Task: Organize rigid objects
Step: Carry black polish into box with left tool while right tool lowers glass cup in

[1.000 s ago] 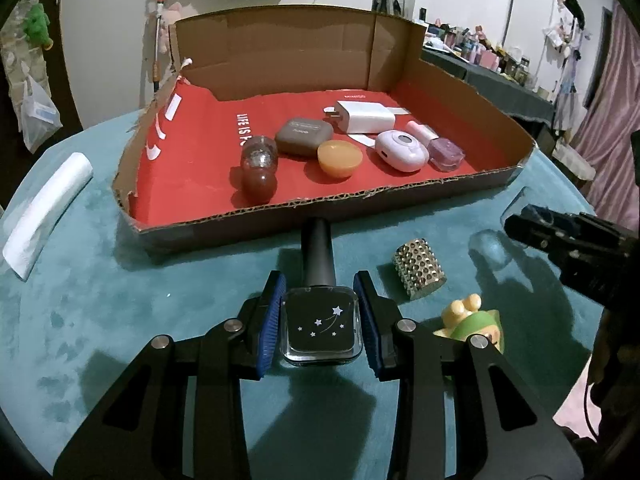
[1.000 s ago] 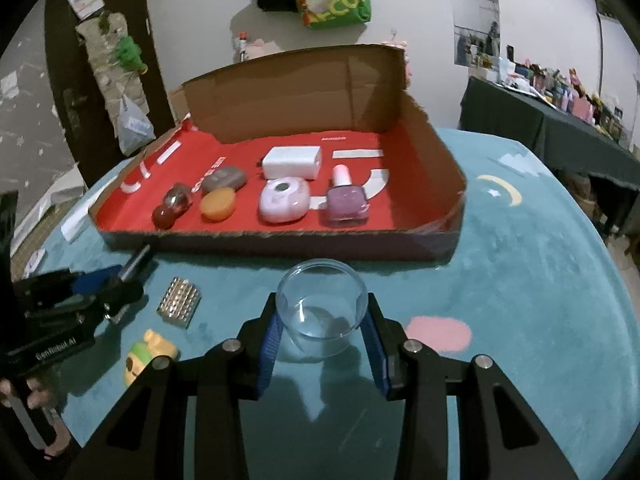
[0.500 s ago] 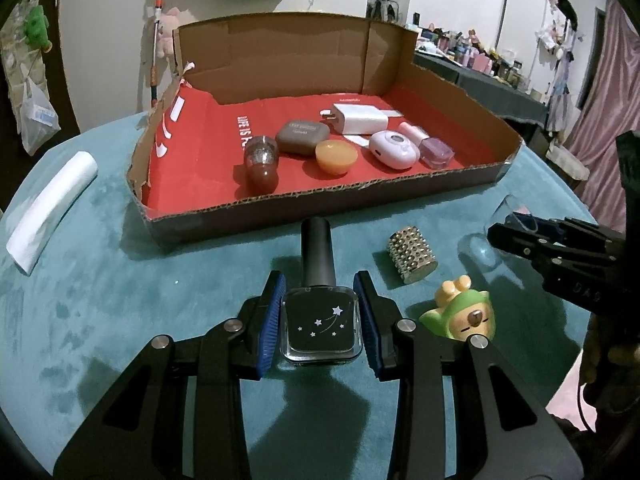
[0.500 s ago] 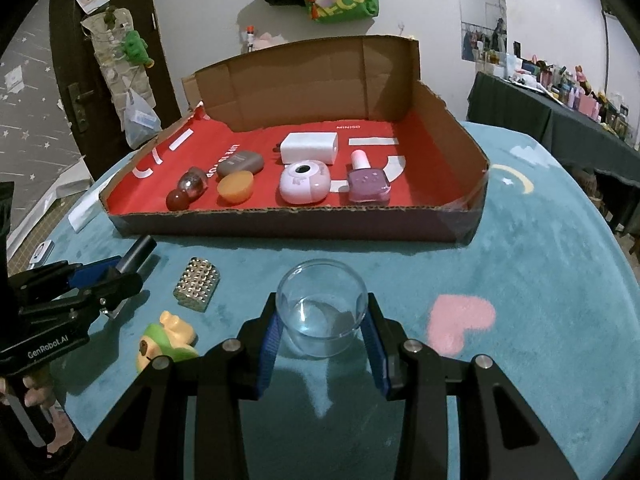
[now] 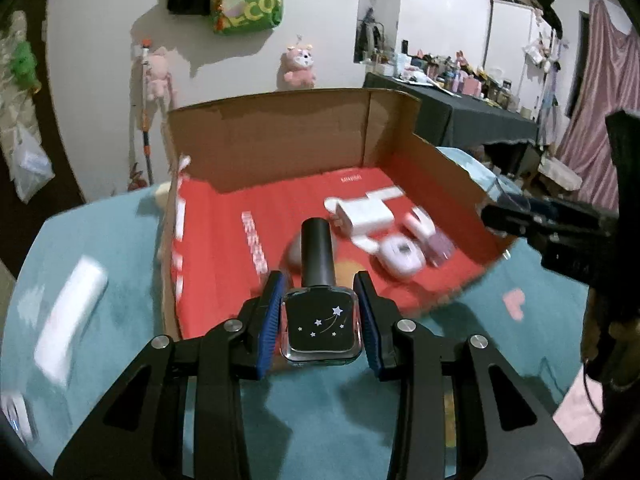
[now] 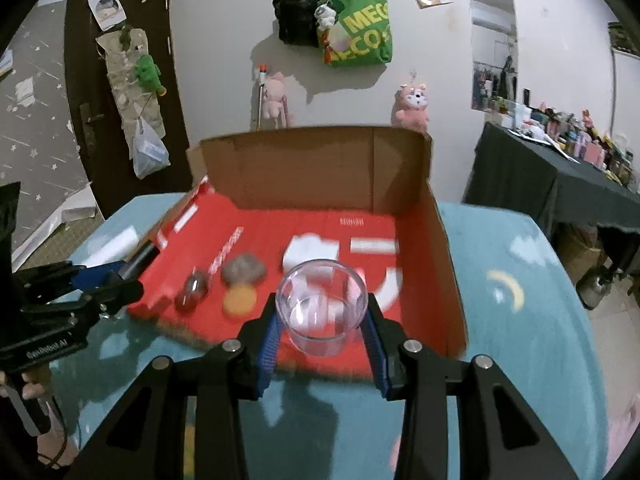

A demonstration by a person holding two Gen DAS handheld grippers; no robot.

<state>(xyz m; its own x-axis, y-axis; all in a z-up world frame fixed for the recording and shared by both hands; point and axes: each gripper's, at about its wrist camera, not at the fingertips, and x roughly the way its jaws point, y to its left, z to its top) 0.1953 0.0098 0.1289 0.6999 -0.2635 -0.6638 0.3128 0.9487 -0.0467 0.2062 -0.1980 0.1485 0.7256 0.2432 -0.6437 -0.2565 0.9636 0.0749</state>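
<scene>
Left wrist view: the left gripper (image 5: 319,322) is clamped on a black bottle (image 5: 319,326), its blue pads pressing the square body from both sides. The body bears small white stars, and the round black cap points forward, away from the camera. The bottle hangs above the near edge of a cardboard box (image 5: 280,148) with a red floor, which sits on a teal table (image 5: 92,280). Inside the box, toward the right, lie a white charger (image 5: 366,216), a pale round case (image 5: 402,254) and a small purple bottle (image 5: 438,246), all blurred. An orange piece (image 5: 346,270) shows just right of the black cap. A white roll (image 5: 72,320) lies on the table left of the box. At the right edge the right gripper (image 5: 516,220) reaches in over the box's right wall.

Right wrist view: the right gripper (image 6: 320,328) is closed on a clear cup (image 6: 322,308), held upright with its mouth up, above the box's near wall (image 6: 320,368). On the red floor left of the cup lie a grey pebble-like case (image 6: 244,268), an orange disc (image 6: 239,300) and a dark red piece (image 6: 192,290). The charger (image 6: 310,250) lies just behind the cup. At the left, the left gripper (image 6: 120,276) holds the black bottle (image 6: 142,258) at the box's left wall. A finger (image 6: 30,390) of the person shows at the lower left.
</scene>
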